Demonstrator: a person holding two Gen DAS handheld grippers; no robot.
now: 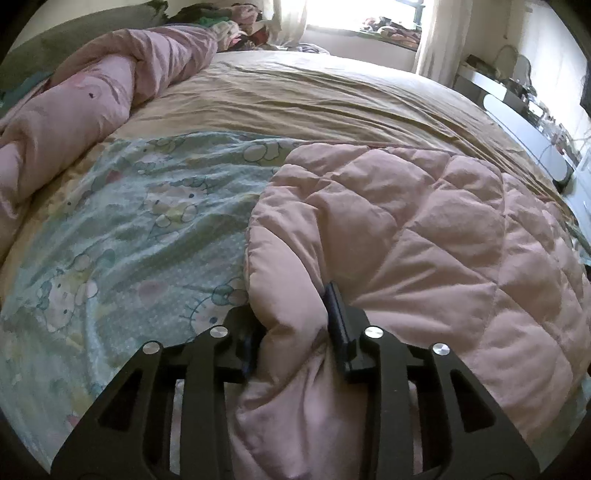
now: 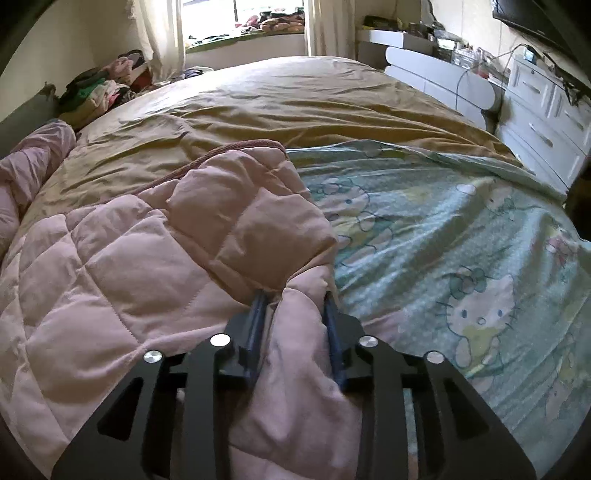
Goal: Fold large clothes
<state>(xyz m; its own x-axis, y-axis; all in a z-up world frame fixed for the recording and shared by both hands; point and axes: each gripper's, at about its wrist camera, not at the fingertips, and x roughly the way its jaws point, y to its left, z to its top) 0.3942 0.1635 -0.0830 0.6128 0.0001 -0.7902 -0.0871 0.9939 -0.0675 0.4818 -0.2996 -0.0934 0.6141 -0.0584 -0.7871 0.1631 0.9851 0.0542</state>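
Pink quilted comforter (image 1: 406, 229) lies folded over on the cartoon-print sheet (image 1: 129, 221), atop the tan bedspread (image 1: 314, 99); left gripper (image 1: 295, 325) clamps a thick bunch of its near edge; right gripper (image 2: 295, 321) pinches another fold likewise; jaws partly closed around padding. Risk: bulky filling slides out under pull; uneven lift skews the fold; sheet drags along.

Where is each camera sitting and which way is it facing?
Left wrist: on the left tool, looking along its fingers across the bed toward the window; only the tool shows, shut on the pink quilt.
Right wrist: on the right tool, facing the same way; only the tool shows, also shut on the quilt.
Shared: quilt, Hello Kitty sheet, tan cover, window.
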